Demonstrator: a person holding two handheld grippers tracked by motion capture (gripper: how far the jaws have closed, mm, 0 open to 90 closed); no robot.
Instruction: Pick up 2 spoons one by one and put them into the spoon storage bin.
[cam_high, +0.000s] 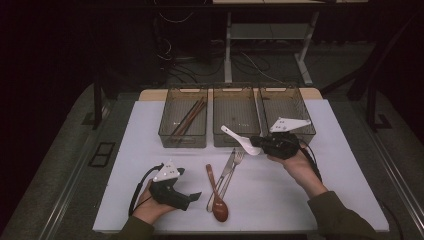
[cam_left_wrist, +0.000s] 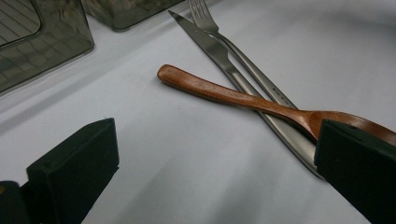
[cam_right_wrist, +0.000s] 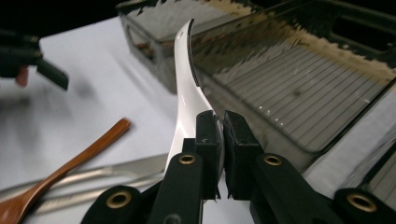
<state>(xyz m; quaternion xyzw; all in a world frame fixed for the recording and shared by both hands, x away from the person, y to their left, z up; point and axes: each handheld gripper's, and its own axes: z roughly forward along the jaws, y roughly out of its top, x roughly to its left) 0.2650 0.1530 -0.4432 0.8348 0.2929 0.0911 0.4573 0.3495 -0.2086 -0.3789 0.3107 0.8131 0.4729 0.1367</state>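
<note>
White spoon (cam_high: 241, 140), clamped in right gripper (cam_high: 261, 144) at frame centre: keep level, lower into middle bin (cam_high: 236, 116). Left gripper (cam_high: 192, 198) open, empty.

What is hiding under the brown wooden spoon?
Under the brown wooden spoon lie a silver metal knife and a silver metal fork, crossing beneath its neck. Their handle ends are covered.

three bins (cam_high: 236, 121) side by side – chopsticks (cam_high: 189, 118) in leftmost, knife (cam_high: 226, 171), fork (cam_high: 235, 167) before them
</note>
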